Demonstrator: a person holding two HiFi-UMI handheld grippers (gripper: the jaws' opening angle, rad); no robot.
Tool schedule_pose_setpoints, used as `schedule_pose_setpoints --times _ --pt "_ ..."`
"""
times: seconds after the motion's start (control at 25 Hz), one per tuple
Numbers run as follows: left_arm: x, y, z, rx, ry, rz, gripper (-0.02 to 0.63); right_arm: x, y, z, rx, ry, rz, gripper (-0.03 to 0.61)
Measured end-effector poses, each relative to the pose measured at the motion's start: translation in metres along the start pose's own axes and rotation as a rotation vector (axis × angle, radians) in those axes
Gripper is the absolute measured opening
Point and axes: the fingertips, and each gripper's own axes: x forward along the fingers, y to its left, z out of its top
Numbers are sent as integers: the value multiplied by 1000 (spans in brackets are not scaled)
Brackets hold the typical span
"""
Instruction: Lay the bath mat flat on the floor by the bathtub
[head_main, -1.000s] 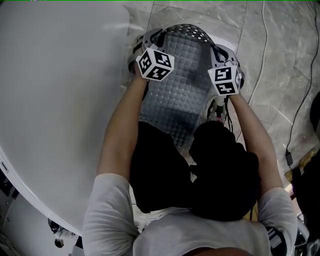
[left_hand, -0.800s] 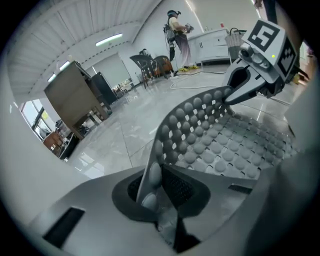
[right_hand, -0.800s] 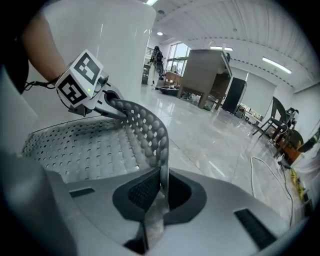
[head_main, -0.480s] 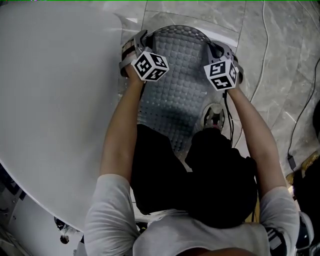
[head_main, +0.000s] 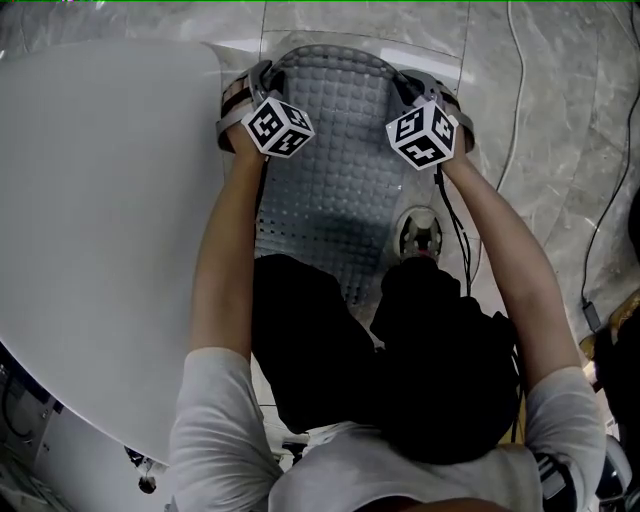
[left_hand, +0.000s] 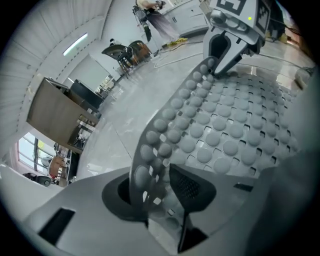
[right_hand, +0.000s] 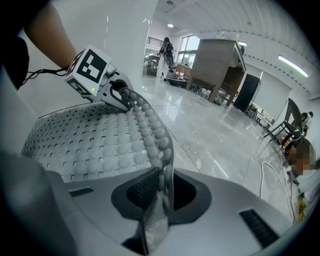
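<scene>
Far edge of bath mat (head_main: 335, 170): right gripper (right_hand: 160, 192) clamps it; left gripper (left_hand: 160, 185) just opening (mat loose between jaws).

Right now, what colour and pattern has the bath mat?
Grey bath mat, round bumps and small square holes; left gripper view.
</scene>
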Motion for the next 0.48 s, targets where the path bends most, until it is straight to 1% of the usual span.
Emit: schedule_pose_setpoints --times 0.08,0.16,0.24,0.32,0.4,0.48 --pt "-1 6 1 -29 -4 17 152 4 -4 -1 -21 8 5 54" --pt "-3 13 2 -62 -15 52 187 6 -7 -1 -49 9 3 65" --pt "-8 20 -1 -92 -26 101 235 7 -9 0 -76 -2 -17 82" --pt "-13 23 -8 -110 -15 138 265 7 -11 0 -88 -18 -52 105" --pt "-16 22 -19 -132 11 149 285 5 -14 -2 -85 -23 -85 128" --pt "-17 19 -31 -178 32 139 288 4 -20 -4 -65 -26 -107 188"
